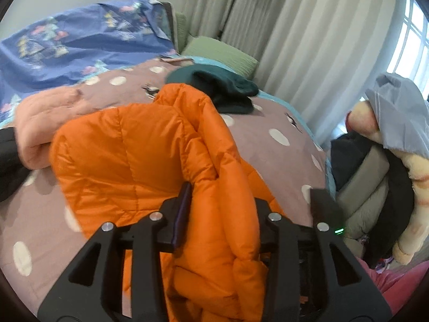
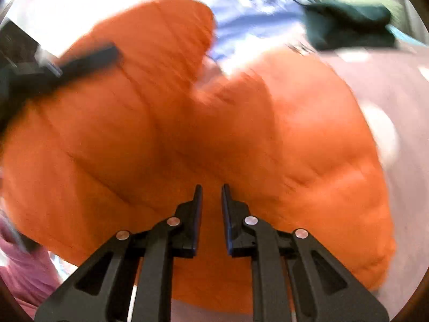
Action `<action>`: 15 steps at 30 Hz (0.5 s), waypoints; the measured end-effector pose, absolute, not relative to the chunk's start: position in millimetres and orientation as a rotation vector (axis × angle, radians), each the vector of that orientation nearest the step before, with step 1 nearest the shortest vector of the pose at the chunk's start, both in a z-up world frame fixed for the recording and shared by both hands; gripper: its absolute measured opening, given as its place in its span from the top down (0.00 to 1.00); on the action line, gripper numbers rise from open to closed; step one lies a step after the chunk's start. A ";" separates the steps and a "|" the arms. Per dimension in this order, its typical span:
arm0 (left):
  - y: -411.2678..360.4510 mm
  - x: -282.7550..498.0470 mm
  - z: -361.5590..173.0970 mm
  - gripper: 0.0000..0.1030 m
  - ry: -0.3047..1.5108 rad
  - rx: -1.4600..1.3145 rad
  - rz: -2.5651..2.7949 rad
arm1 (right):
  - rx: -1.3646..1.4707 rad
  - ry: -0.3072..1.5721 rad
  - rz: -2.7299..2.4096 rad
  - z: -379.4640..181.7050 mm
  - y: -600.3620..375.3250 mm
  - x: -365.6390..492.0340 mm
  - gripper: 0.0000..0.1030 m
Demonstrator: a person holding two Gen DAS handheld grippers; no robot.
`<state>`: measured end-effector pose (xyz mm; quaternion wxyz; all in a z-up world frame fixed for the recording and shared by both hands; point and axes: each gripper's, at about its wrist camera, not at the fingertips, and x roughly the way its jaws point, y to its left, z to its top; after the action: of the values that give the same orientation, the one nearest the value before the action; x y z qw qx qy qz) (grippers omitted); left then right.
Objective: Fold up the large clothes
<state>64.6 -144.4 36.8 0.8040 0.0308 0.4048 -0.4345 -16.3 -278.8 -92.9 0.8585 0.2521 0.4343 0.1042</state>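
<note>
1. The left gripper (image 1: 222, 201) has its jaws clamped on a thick fold of the orange puffer jacket (image 1: 128, 161), which bulges up between them at the lower middle of the left wrist view.
2. The right gripper (image 2: 211, 196) has its jaws drawn nearly together, with only a narrow slot between the pads; orange cloth lies right behind that slot, but whether any is pinched there cannot be told, as the right wrist view is blurred.
3. The jacket fills the centre of both views, bunched and partly lifted above the dotted mauve bedcover (image 1: 268, 145). It is not yet a flat, squared bundle, so the folding looks only begun: sleeves and body likely remain to be laid over.
4. Further up the frame, a pink quilted garment (image 1: 45, 118) lies at the left, touching the jacket's edge, and a dark green garment (image 1: 214, 86) sits beyond the collar; both look unfolded.
5. Farthest, a blue floral sheet (image 1: 80, 40) and a green pillow (image 1: 219, 51) lie before the curtains (image 1: 308, 26).
</note>
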 end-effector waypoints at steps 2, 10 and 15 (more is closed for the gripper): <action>-165.0 67.9 26.4 0.56 0.902 0.065 -0.978 | 0.621 0.909 0.227 -102.5 -292.2 -24.4 1.00; -224.3 79.2 -24.9 0.32 1.019 -0.037 -1.163 | 0.539 0.747 0.201 -64.4 -317.7 -83.9 0.84; -235.0 85.3 -37.4 0.26 1.005 -0.135 -1.201 | 0.565 0.668 0.190 -43.8 -341.0 -125.8 0.58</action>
<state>85.3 -235.0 -37.4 0.7066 -0.0606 0.4524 -0.5407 -125.8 -341.0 -43.8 0.9015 0.2732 0.3228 0.0916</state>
